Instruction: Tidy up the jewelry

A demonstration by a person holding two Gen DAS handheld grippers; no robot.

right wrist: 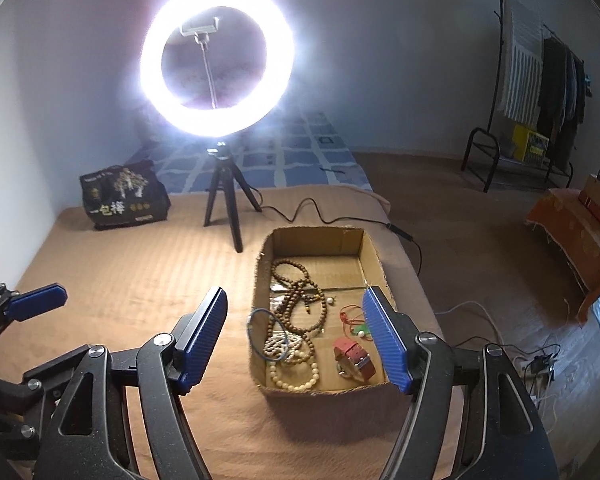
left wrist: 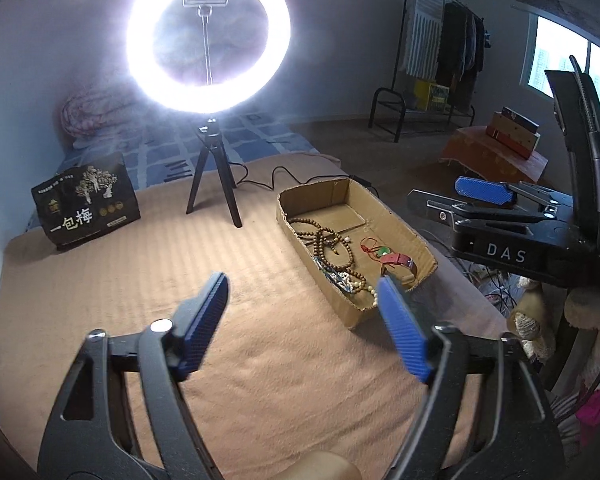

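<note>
Two grippers hang above a bed [right wrist: 140, 280] spread with a tan blanket, each with its blue-padded fingers spread apart and nothing between them; the left gripper [left wrist: 300, 304] sits over bare blanket just left of a shallow cardboard box [right wrist: 374, 256], its right fingertip overlapping the box's near corner in the left wrist view; the right gripper [right wrist: 294, 312] is above the near end of that box, one finger on either side of it in its own view; the jewelry lies inside the box: a long strand of brown wooden beads [right wrist: 296, 300] toward the middle, a cream bead bracelet [right wrist: 296, 376] at the near wall, a thin blue loop [right wrist: 260, 336] over the left edge, a red cord with a green pendant [right wrist: 354, 320], and a red strap [right wrist: 356, 356] at the near right; beyond the box a lit ring light [right wrist: 216, 60] stands on a small black tripod [right wrist: 228, 204]; a dark printed bag [right wrist: 124, 196] rests at the far left of the blanket
</note>
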